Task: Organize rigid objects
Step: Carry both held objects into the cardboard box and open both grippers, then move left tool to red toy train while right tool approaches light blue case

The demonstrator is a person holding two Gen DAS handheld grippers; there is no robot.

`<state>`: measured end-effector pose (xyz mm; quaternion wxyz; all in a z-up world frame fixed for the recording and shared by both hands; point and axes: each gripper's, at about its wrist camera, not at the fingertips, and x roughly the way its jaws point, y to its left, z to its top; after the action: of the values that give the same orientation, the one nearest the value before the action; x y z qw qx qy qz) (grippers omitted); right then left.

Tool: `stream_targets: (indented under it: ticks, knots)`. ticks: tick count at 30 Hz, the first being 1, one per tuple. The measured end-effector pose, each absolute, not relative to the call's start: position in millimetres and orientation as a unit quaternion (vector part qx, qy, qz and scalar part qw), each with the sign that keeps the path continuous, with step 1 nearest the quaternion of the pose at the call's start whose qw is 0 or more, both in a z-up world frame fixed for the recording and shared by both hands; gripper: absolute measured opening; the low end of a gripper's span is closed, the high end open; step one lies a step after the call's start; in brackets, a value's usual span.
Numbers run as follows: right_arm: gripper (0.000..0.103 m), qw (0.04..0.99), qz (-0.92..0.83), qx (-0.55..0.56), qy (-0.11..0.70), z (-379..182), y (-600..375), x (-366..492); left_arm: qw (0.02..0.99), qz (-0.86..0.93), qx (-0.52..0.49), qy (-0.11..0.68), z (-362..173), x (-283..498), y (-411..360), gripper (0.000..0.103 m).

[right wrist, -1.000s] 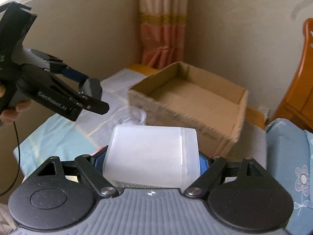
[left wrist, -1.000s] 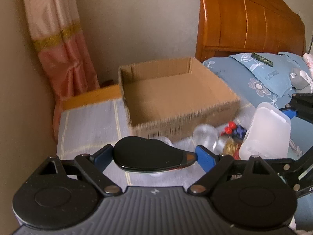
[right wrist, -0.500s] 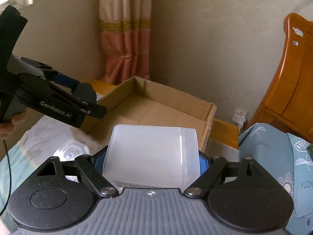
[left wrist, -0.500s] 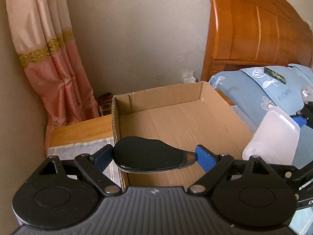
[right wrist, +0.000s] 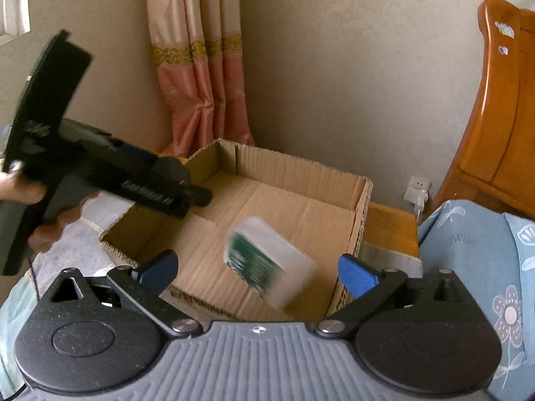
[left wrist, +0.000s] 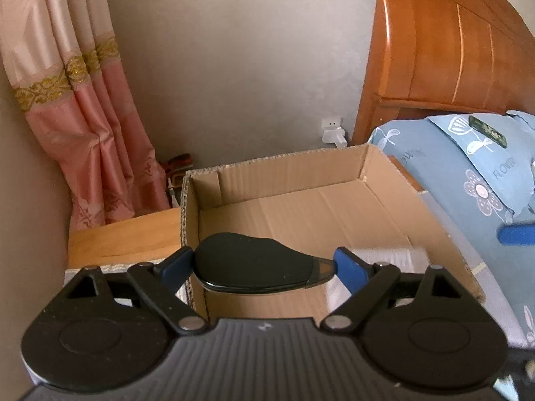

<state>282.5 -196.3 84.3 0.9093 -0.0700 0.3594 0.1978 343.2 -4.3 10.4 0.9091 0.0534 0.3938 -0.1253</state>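
An open cardboard box (left wrist: 284,173) stands in front of both grippers and holds one thing. My left gripper (left wrist: 262,265) is shut on a flat black oval object (left wrist: 250,260), held above the box's near left corner. My right gripper (right wrist: 257,272) hovers over the box's near edge (right wrist: 294,170) with its jaws opening and its blue pads clear of everything. A white plastic container (right wrist: 271,264) with a green label, blurred and tilted, is below them inside the box. The left wrist view shows that container (left wrist: 391,257) pale on the box floor at the near right.
A bed with blue flowered pillows (left wrist: 474,173) and a wooden headboard (left wrist: 434,50) lies to the right. A pink curtain (left wrist: 83,117) hangs at the left. A wall socket with a plug (left wrist: 332,132) sits behind the box. A wooden stand (left wrist: 127,237) is left of the box.
My right gripper has opened and the white container has dropped out of it into the box. My left gripper has moved forward over the box, still with the black object in it.
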Motion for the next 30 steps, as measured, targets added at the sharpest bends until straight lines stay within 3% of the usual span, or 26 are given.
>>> stream_targets:
  ticks: [11, 21, 30]
  knots:
    - [0.103, 0.914, 0.198, -0.072, 0.348, 95.3, -197.2, 252.2, 0.916, -0.103, 0.053, 0.384, 23.2, 332.2, 2.9, 0.093]
    - [0.103, 0.92, 0.174, -0.062, 0.345, 99.9, -201.1, 212.0, 0.929, -0.109, 0.077, 0.346, 50.3, 264.6, 12.9, 0.1]
    - [0.103, 0.923, 0.159, -0.06, 0.345, 80.4, -211.4, 171.5, 0.931, -0.107, 0.067, 0.343, 30.2, 203.1, 19.7, 0.102]
